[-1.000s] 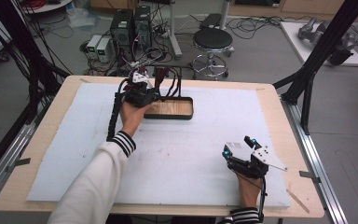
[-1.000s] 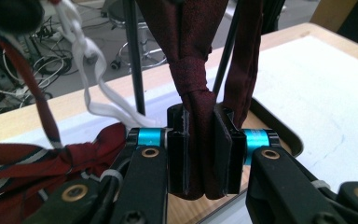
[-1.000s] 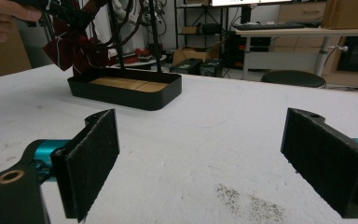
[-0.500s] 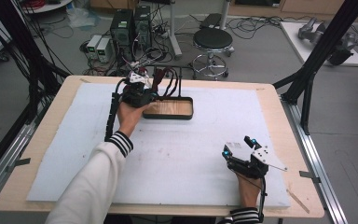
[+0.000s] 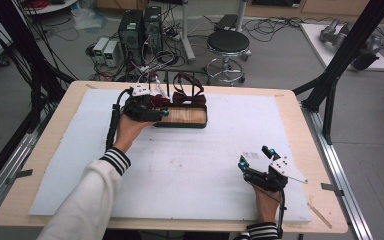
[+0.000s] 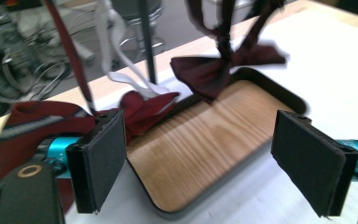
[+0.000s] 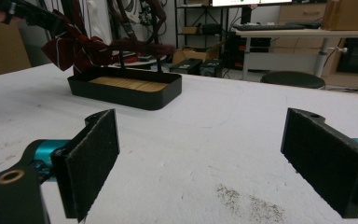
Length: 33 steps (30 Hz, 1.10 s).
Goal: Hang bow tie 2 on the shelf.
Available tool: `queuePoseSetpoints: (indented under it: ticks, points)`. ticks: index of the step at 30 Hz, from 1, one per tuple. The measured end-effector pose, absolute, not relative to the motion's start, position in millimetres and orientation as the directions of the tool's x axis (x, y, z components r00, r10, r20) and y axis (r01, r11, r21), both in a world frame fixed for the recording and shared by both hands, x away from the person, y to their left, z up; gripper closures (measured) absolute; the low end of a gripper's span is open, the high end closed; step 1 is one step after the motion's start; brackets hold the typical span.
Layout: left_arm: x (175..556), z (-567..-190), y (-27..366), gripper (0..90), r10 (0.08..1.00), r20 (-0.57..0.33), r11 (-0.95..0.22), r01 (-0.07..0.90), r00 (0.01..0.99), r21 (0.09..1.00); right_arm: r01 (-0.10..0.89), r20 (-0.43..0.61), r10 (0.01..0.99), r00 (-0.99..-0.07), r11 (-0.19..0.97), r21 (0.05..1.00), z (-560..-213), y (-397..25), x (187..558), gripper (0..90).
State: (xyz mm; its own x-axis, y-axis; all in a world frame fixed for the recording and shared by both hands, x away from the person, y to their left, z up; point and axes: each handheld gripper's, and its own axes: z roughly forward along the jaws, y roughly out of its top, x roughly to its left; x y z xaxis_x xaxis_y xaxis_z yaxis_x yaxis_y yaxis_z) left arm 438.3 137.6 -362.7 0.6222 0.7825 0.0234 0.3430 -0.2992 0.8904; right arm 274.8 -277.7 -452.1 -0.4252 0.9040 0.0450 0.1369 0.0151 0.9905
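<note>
**Left hand nudges up to the tray's far-left end; bow ties not yet taken**

Over the last second the left gripper (image 5: pixel 152 105) has crept a little farther toward the back edge of the table, closing on the left end of the tray (image 5: pixel 182 123). The shift is small, and the right gripper (image 5: pixel 256 161) has not budged at all. To me that reads as the final lining-up before a grab, not a grab itself.

The tray is a shallow black one with a wooden floor, sitting on the white mat near the middle of the table's back edge. A thin black stand (image 6: pixel 147 42) rises from it, and dark red bow ties hang there. One bow tie (image 6: pixel 226 65) dangles over the tray's far side; a second red tie (image 6: pixel 144 105) droops by the tray's left end, just beside the left gripper's near pad (image 6: pixel 100 163).

That gripper is released: its jaws stand wide apart with the tray's wood between them and nothing pinched. The left forearm, in a striped cuff, stretches diagonally up from the front edge, hand wrapped around the tool, jaws aimed at the stand.

The right gripper rests low near the front-right corner, jaws spread just as wide, empty, pointing across the mat toward the tray, well apart from it.
</note>
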Motion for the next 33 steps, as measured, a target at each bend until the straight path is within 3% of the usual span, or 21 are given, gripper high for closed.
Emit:
queuePoseSetpoints:
  ticks: [8,15,21,33]
  points:
    - [397.8,-359.6,165.5,16.6,0.689,0.071,-0.277,0.171,0.721,0.945,0.135,0.039,0.904,-0.427,0.021,0.991,-451.9,-276.9,274.5,10.7]
    - [362.0,-364.6,205.1,14.1,0.657,0.114,-0.209,0.035,0.745,0.977,0.128,0.028,0.904,-0.426,0.030,0.991,-452.1,-276.1,273.8,10.7]
    - [337.6,-379.4,240.4,13.4,0.664,0.120,-0.185,0.007,0.738,0.983,0.119,0.021,0.905,-0.425,0.033,0.992,-452.3,-276.5,273.5,10.7]
    - [297.2,-431.0,296.7,13.3,0.698,0.040,-0.066,0.008,0.715,0.998,0.115,0.019,0.905,-0.425,0.033,0.993,-452.3,-276.2,273.1,10.6]
